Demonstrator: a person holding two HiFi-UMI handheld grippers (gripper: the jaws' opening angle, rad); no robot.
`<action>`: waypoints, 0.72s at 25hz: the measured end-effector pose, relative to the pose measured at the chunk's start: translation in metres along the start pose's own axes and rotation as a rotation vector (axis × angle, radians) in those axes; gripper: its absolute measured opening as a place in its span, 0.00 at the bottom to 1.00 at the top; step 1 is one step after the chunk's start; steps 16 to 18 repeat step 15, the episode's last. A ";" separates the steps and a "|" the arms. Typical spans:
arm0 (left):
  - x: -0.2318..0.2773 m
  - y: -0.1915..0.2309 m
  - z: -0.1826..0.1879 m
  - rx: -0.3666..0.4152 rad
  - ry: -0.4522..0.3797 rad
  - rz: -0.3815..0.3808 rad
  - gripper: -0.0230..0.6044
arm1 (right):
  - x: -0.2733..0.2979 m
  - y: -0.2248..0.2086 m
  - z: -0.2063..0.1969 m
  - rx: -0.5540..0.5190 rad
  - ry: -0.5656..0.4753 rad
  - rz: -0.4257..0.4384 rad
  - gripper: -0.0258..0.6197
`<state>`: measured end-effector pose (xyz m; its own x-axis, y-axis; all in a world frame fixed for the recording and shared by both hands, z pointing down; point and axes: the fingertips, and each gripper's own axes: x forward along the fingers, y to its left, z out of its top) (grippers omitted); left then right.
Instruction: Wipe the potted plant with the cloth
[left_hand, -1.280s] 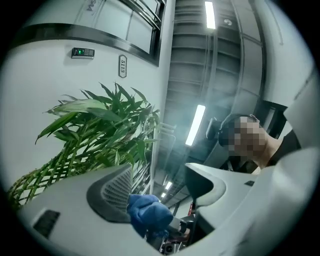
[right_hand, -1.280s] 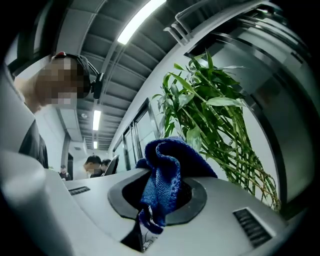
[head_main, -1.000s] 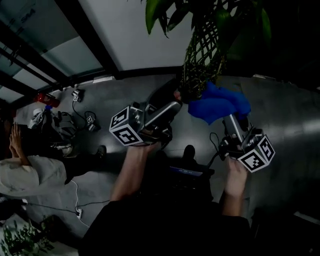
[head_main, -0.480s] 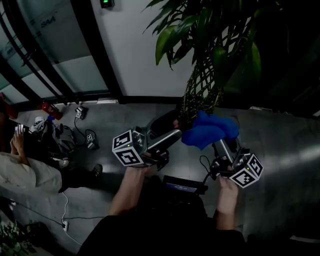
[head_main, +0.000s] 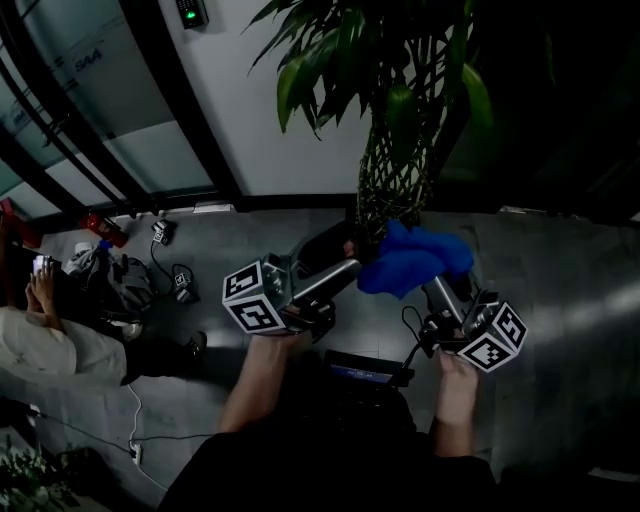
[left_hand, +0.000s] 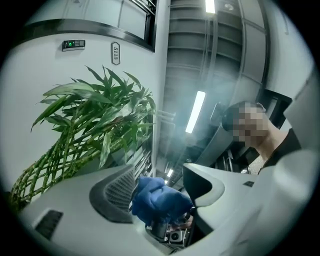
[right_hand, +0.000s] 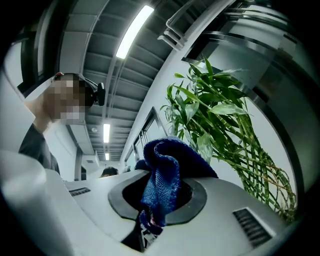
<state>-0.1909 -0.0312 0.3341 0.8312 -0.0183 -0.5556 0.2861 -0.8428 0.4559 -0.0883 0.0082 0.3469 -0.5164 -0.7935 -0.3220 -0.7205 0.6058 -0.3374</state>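
Cloth (right_hand: 165, 160) pinched in right gripper (right_hand: 159, 194) | wall plate (left_hand: 115, 52): left gripper view

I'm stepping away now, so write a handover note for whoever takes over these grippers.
Left gripper: open, empty, held up beside the plant.
Right gripper: shut on the blue cloth, which bunches above its jaws.
Potted plant: directly ahead, with its braided stems close to the blue cloth. Whether they touch cannot be told.
Done: blue cloth in grip.
Left: wipe the leaves.
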 end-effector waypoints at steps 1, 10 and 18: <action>0.004 0.001 -0.003 -0.002 0.003 0.001 0.53 | -0.003 -0.003 0.001 0.002 0.001 -0.002 0.15; 0.018 0.005 -0.014 -0.024 0.004 0.017 0.53 | -0.014 -0.014 0.007 0.019 0.015 -0.002 0.15; 0.026 0.011 -0.026 -0.028 0.001 0.022 0.53 | -0.025 -0.024 0.009 0.020 0.013 0.002 0.15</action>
